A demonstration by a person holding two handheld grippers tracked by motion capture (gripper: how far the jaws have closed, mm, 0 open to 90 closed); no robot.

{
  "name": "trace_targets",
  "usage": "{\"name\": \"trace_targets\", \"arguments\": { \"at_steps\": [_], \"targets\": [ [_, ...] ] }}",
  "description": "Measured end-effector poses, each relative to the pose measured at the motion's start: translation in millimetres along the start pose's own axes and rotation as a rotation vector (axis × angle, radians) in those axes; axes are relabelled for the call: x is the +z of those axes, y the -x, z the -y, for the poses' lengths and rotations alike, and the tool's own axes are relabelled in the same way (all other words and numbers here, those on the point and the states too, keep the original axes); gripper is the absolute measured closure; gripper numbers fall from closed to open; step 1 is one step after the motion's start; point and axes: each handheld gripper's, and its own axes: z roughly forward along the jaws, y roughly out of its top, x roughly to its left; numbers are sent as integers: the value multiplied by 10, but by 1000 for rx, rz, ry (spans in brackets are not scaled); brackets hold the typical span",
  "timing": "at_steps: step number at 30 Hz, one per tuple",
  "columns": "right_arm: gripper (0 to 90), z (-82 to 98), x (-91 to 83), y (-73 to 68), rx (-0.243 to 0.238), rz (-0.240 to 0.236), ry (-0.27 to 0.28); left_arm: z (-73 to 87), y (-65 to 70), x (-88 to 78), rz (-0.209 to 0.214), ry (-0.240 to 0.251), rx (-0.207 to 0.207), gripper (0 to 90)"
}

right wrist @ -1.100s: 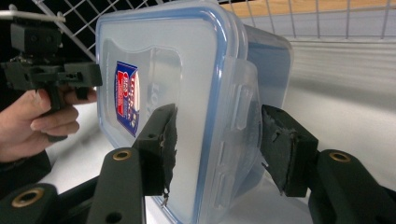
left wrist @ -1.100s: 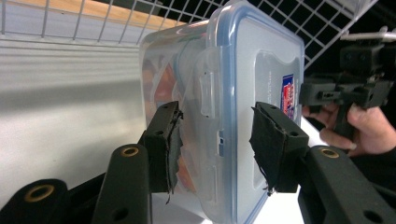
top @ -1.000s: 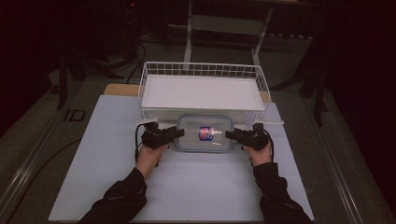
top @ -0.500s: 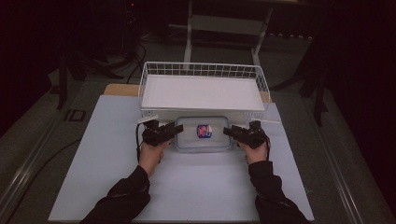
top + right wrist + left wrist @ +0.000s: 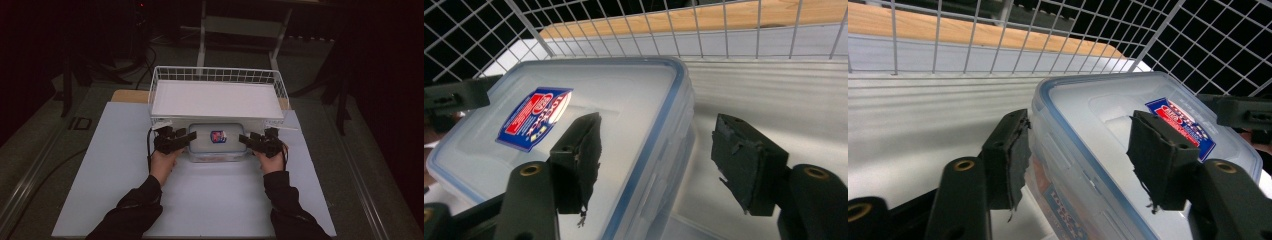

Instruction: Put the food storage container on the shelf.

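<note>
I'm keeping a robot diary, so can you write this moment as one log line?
thing: lidded plastic box on table, before wire basket | left gripper: fingers just opening, astride box's end | right gripper: just opening, astride opposite end

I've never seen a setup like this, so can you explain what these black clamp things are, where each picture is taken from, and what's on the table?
A person holds a two-jaw hand tool in each hand: the left gripper and right gripper. One picture looks down from above; the other two come from cameras riding on each gripper. On the white table sits a clear lidded container with a red-and-blue label, in front of a white wire basket. Both sets of jaws straddle the container's ends and have just been opening, so nothing is gripped.
</note>
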Motion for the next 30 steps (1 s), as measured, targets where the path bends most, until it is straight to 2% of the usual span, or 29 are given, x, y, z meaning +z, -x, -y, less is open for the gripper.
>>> {"name": "trace_targets", "arguments": {
  "at_steps": [2,4,6,8,9,11,15,18,22,23,26,27,28,30],
  "targets": [
    [340,0,-23,-13,-18,0,10,-13,7,-41,5,15,-8,381],
    [340,-1,-75,-32,-29,1,20,-20,10,-88,46,21,35,326],
    [340,1,-134,-63,-27,-12,26,-10,54,-127,61,11,24,298],
    [340,5,-172,-90,-40,-15,28,-8,59,-138,69,10,26,231],
    [340,11,-195,-113,-43,-16,27,0,75,-162,89,-6,35,231],
    [340,46,-286,-208,-68,-31,30,23,125,-218,112,-32,57,152],
    [340,97,-390,-344,-78,-69,42,28,213,-370,163,-50,76,145],
    [341,151,-433,-474,-95,-117,42,27,284,-509,190,-55,86,139],
    [354,233,-448,-654,-137,-150,26,45,358,-680,210,-63,111,44],
    [370,252,-451,-687,-138,-161,19,55,375,-716,209,-70,110,14],
    [394,292,-450,-740,-143,-175,11,85,398,-789,213,-71,120,9],
    [415,312,-443,-758,-144,-181,2,122,423,-850,198,-84,151,9],
    [474,353,-423,-789,-151,-177,-10,145,429,-879,195,-83,156,6],
    [559,390,-397,-818,-169,-178,-26,191,437,-918,200,-109,151,3]
  ]
}}
